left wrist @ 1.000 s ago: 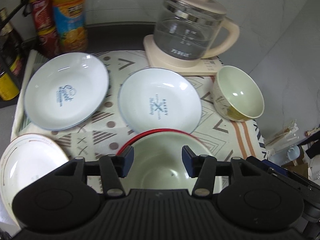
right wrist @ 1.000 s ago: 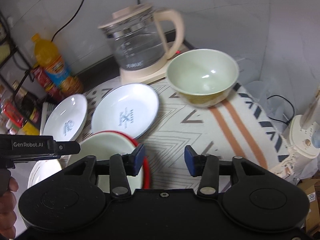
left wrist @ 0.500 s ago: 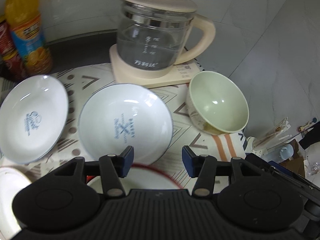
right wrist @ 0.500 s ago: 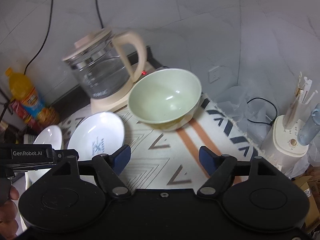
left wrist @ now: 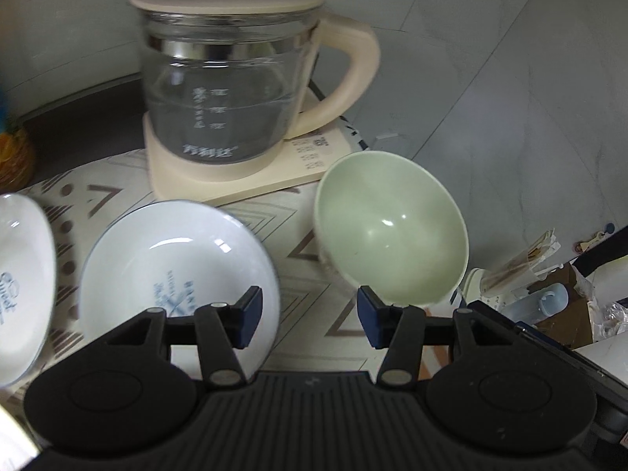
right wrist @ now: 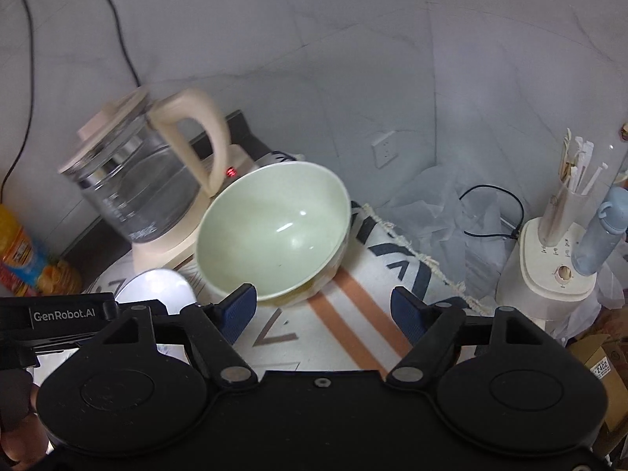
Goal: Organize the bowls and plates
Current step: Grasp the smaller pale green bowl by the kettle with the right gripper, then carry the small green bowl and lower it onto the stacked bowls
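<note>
A pale green bowl (left wrist: 388, 227) (right wrist: 274, 231) stands on the patterned cloth (left wrist: 310, 314) beside the kettle base. My left gripper (left wrist: 308, 316) is open and empty, its right fingertip close under the bowl's near rim. A white plate with blue print (left wrist: 172, 263) lies to the left, partly behind the left finger, and a second white plate (left wrist: 19, 274) shows at the frame's edge. My right gripper (right wrist: 324, 310) is open wide with nothing between its pads, just in front of the green bowl.
A glass kettle (left wrist: 223, 94) (right wrist: 129, 188) on a cream base stands behind the dishes. An orange drink bottle (right wrist: 23, 255) is at the left. The cloth's fringed edge (right wrist: 412, 251), a white appliance (right wrist: 549, 274) with a blue bottle, and a cable lie to the right.
Both grippers have travelled right, toward the green bowl, which now looms larger. The red-rimmed bowl has dropped out of view. The right gripper's jaws have spread wider.
</note>
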The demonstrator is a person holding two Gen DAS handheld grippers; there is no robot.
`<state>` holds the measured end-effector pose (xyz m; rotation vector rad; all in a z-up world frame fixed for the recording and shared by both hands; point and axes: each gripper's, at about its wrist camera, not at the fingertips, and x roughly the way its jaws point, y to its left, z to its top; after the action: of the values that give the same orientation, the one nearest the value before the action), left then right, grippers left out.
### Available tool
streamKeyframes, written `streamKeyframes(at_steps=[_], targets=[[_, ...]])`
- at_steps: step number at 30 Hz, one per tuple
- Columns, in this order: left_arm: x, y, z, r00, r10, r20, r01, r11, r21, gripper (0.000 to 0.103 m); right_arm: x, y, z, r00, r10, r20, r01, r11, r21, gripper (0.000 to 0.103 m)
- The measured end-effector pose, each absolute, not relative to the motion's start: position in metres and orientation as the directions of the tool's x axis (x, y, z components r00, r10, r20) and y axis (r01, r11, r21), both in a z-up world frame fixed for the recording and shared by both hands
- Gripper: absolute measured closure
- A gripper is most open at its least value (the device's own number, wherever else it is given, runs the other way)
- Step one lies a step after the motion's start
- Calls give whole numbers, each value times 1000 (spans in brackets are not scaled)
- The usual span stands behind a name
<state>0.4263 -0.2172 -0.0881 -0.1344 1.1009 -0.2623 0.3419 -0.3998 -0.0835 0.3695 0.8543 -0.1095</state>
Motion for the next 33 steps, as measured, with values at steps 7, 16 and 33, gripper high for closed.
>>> streamKeyframes(at_steps=[7,16,33], targets=[[451,-236,-98,425,-299,-854,141,954,-264,52,358,-412,-91,654,31,-756,288,914,287,29],[470,-246,-117,415,-319,-852,122,947,-296,52,380,-418,-107,641,34,-766,329,890,315,32],[478,-244,-134,398,-301,-867,75,952,-296,92,397,-418,-136,594,92,-799,350,865,360,84]])
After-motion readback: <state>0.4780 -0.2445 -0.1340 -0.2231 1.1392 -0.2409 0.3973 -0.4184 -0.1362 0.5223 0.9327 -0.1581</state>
